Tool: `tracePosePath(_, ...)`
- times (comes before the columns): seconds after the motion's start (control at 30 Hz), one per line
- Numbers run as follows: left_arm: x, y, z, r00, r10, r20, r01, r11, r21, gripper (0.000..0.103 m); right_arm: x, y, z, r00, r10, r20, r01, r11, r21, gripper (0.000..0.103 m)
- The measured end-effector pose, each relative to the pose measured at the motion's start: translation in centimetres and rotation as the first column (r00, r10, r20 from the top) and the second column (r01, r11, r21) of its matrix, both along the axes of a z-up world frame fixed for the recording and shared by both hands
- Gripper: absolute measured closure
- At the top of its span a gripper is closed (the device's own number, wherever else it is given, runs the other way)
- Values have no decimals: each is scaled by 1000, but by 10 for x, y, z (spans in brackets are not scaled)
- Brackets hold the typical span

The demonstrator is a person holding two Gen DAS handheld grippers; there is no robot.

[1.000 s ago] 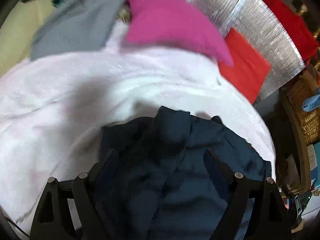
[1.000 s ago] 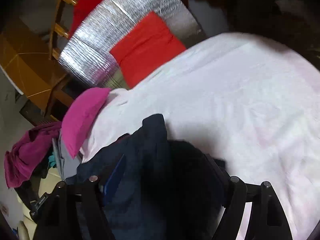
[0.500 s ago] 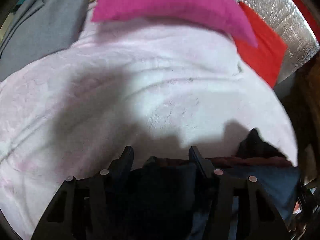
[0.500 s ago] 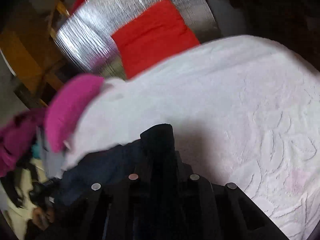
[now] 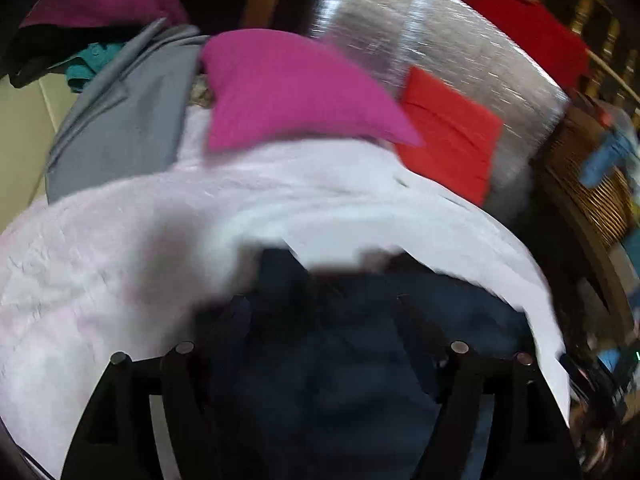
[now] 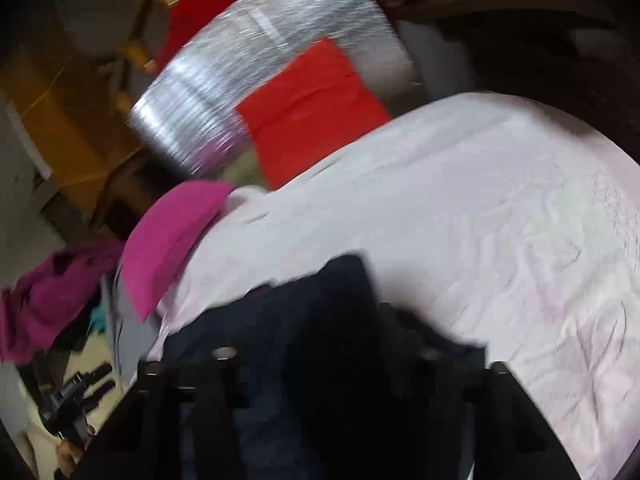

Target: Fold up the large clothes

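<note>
Home, lived-in room used for laundry sorting. Centre of both views: soft surface (image 5: 120, 248) draped in a pale pink-white textured cover. Folded magenta garment (image 5: 288, 92) on its far edge, grey garment (image 5: 120, 128) to the upper left, folded red cloth (image 6: 308, 108) on a silver quilted foil mat (image 5: 440, 40) above. Wooden chair rails (image 5: 592, 8) upper right, woven wicker basket (image 5: 592, 196) at right edge. More loose clothes heaped at left of the right view, purple pile (image 6: 52, 292). Motion blur throughout.
</note>
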State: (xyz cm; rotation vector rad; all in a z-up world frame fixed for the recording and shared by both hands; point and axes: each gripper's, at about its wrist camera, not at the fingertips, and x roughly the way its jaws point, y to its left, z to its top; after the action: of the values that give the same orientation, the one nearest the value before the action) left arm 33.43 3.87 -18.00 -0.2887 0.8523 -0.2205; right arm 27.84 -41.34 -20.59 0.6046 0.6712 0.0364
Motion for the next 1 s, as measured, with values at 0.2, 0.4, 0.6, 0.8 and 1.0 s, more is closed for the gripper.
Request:
tracePosePath(0.2,-29,-32,-50,992,-21,-124,28,998,53,24,-17,46,-16,994,93,-52,-95,995,-33,62)
tracePosePath(0.4,-4,7,-71,988,35,-151,-45,997,-61,24,4,36,-58,982,85,-171,-86,996,4,77)
tracePosePath(0.6,15,26,-77,986,30,-161,-53,988,-142,24,9,39,-35,990,119,-76,-116,992,40,73)
tracePosePath(0.8,20,45,-83,984,62,-166,-106,957,-269,24,39,64,-30,983,178,-41,-177,984,30,73)
tracePosePath(1.0,36,48,-91,981,93,-168,-137,951,-276,24,54,54,-60,977,128,-168,-116,990,79,74)
